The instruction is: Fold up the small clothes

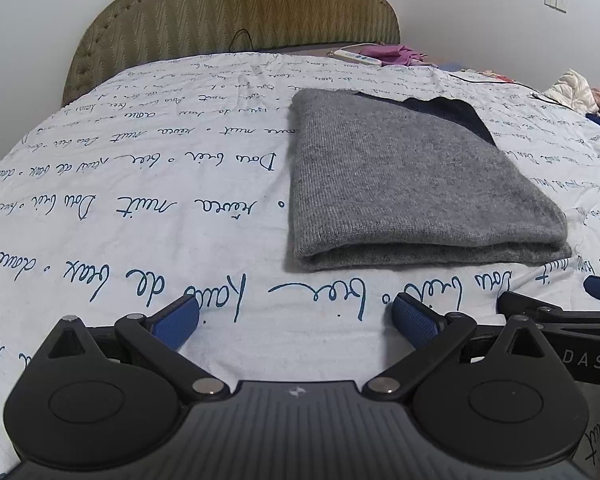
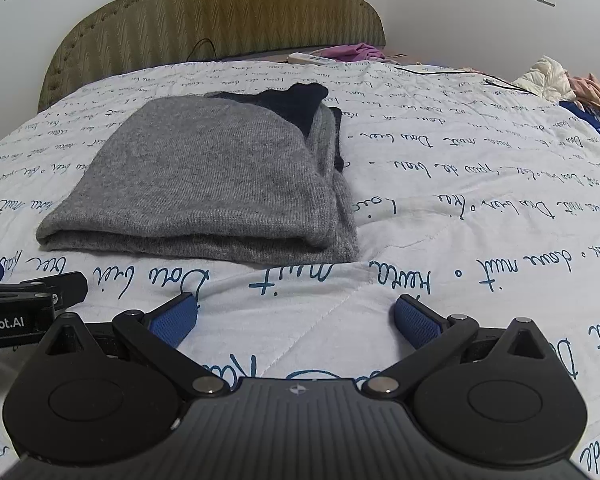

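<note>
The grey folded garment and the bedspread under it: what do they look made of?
Grey folded garment: looks like a fine knit, maybe wool or a blend; fine ribbing and a fuzzy, matte surface show, with a dark navy part at the far end. Bedspread: seems a quilted woven cotton-like cloth, matte white with blue printed script and stitched seams.

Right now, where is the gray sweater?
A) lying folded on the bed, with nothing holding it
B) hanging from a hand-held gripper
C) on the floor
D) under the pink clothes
A: the gray sweater lies folded flat on the bed cover, while the left hand-held gripper and right hand-held gripper both sit open and empty in front of it.
</note>
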A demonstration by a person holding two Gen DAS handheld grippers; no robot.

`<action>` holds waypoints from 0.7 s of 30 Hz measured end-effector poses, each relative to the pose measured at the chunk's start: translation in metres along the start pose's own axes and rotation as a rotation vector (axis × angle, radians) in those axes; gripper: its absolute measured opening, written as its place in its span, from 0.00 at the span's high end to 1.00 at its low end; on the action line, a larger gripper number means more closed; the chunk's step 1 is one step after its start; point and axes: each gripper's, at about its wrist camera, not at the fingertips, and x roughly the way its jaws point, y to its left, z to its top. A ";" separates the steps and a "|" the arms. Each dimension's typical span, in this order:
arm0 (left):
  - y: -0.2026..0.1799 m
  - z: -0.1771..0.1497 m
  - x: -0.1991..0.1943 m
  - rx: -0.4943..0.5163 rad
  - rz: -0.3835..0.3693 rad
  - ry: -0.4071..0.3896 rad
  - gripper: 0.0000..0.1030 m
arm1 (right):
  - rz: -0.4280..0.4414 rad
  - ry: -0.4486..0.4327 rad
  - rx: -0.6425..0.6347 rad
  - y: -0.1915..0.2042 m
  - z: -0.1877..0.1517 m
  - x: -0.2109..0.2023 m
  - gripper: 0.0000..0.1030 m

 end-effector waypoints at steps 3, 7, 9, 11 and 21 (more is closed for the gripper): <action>0.000 0.000 -0.001 -0.004 0.000 -0.002 0.00 | 0.000 -0.001 0.001 0.000 0.000 0.001 0.00; 0.001 -0.001 -0.001 -0.010 -0.003 -0.003 0.00 | 0.001 -0.002 0.003 -0.001 0.000 0.000 0.00; 0.001 -0.001 -0.001 -0.008 -0.002 -0.003 0.00 | 0.001 -0.002 0.003 -0.001 0.000 0.000 0.00; 0.002 -0.001 -0.001 -0.008 -0.002 -0.003 0.00 | 0.001 -0.002 0.003 -0.001 -0.001 0.000 0.00; 0.001 -0.001 -0.001 -0.008 -0.002 -0.003 0.00 | 0.001 -0.002 0.002 -0.001 -0.001 0.000 0.00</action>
